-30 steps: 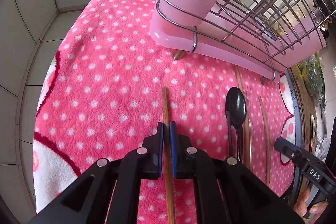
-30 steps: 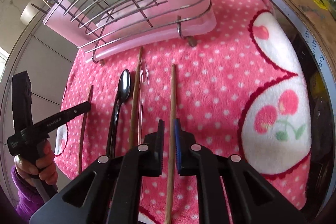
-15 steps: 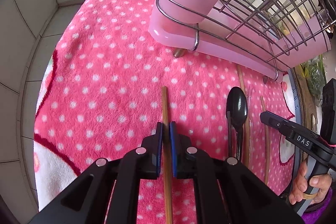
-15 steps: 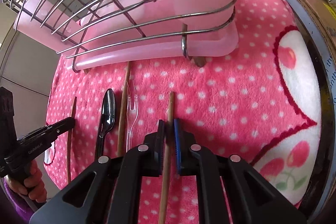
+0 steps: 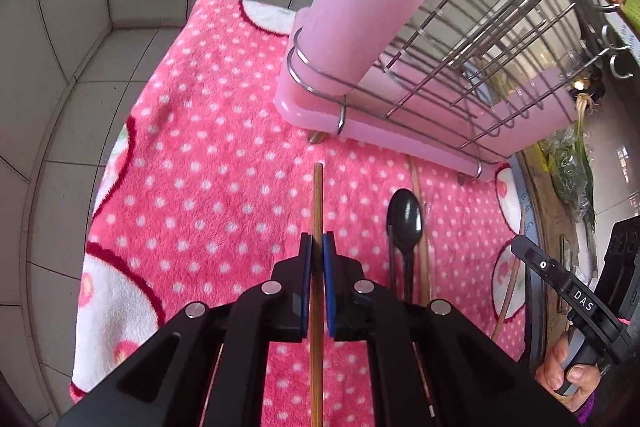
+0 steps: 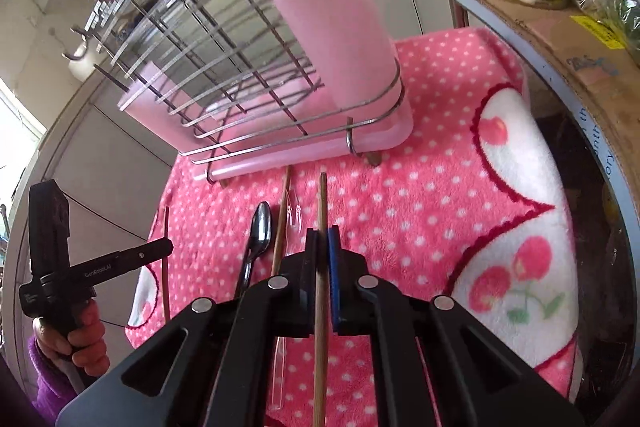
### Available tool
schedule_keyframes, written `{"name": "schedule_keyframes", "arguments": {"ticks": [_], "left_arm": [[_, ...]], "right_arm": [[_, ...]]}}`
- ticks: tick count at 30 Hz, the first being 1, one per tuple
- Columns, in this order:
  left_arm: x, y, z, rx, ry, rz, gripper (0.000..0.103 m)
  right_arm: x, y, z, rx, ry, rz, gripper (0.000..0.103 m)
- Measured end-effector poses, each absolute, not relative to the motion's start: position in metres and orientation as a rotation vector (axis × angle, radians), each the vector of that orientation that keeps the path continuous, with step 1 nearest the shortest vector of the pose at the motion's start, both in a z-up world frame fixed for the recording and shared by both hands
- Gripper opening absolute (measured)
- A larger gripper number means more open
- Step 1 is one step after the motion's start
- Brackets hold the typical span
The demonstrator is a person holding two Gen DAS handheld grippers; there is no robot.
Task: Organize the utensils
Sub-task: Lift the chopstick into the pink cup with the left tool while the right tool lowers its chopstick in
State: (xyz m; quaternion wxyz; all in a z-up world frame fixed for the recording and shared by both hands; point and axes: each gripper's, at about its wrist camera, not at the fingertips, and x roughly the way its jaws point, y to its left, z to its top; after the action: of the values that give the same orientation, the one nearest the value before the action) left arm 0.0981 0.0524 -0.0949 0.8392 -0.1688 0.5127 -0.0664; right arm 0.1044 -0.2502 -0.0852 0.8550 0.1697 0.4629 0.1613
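Your left claw (image 5: 316, 247) is clenched on a wooden chopstick (image 5: 318, 203), the blue pads (image 5: 329, 259) pinching it partway along its length, with a stretch of shaft poking out ahead of the tips and the rest running back under the body. Your right claw (image 6: 322, 243) grips a second chopstick (image 6: 321, 211) the same way, held roughly along the fingers' axis.

Judge both sticks as light, stiff and thin. They won't bend, but a smooth round shaft can pivot or slide between flat pads, so a firm pinch matters more than force. Your hold looks far enough back from the front end to leave a free length to feed in first; gripping nearer an end would probably let the stick swing.

Beneath and ahead of each claw lies the pink dotted towel (image 5: 224, 167). To the right of the left claw, on the towel, rest a black spoon (image 5: 405, 223) and another chopstick (image 5: 420, 211) just beside it; in the right wrist view these sit to the left of the claw, with what looks like a clear plastic fork (image 6: 295, 215) between them and your held stick. One more stick (image 6: 165, 259) lies farther left.

Ahead and above both claws stands the wire dish rack (image 5: 480, 39) on its pink tray, with pink utensil cups (image 6: 336, 27) held in wire rings at its ends; something already stands in each cup. The cups look like the likely destination.
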Motion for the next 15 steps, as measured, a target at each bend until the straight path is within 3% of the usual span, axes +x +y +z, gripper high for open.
{"name": "schedule_keyframes", "arguments": {"ticks": [15], "left_arm": [[0.053,0.059,-0.007,-0.347,0.787,-0.207,0.005]], "right_arm": [[0.064,-0.267,-0.014,0.384,0.73,0.386,0.006]]}}
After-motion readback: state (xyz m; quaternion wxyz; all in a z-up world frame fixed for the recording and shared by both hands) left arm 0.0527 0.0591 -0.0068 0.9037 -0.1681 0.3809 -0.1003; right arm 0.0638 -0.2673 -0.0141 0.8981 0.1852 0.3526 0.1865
